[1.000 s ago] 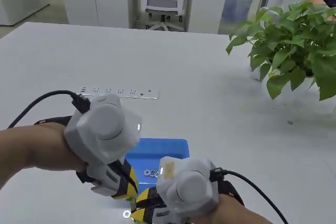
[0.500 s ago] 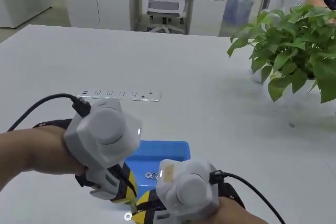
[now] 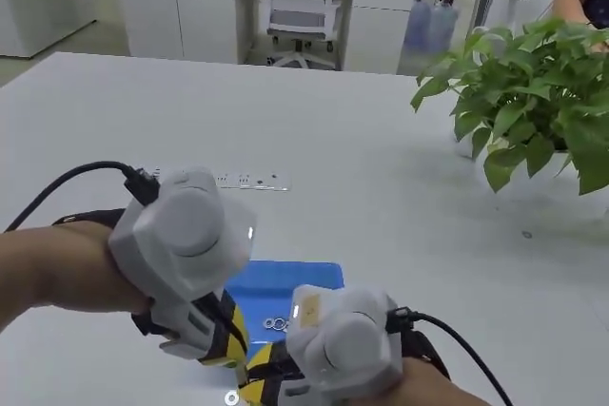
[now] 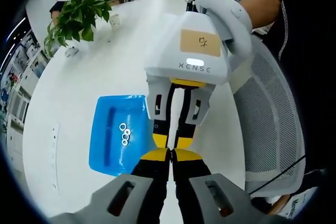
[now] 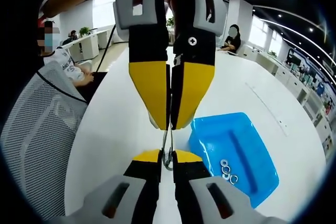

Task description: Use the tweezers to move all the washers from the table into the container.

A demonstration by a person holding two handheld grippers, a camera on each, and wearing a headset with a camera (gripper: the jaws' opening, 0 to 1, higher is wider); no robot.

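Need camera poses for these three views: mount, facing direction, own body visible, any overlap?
Left gripper view: rides the left gripper, faces the right gripper tip-to-tip; own jaws at bottom.
Right gripper view: rides the right gripper, faces the left gripper; own jaws at bottom, tweezers between.
Head view: headset, looking down across the table; forearms, both grippers show.
Shared: all three see the blue container holding washers.

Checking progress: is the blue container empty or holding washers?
Not empty: a few washers lie inside the blue container, in both gripper views.
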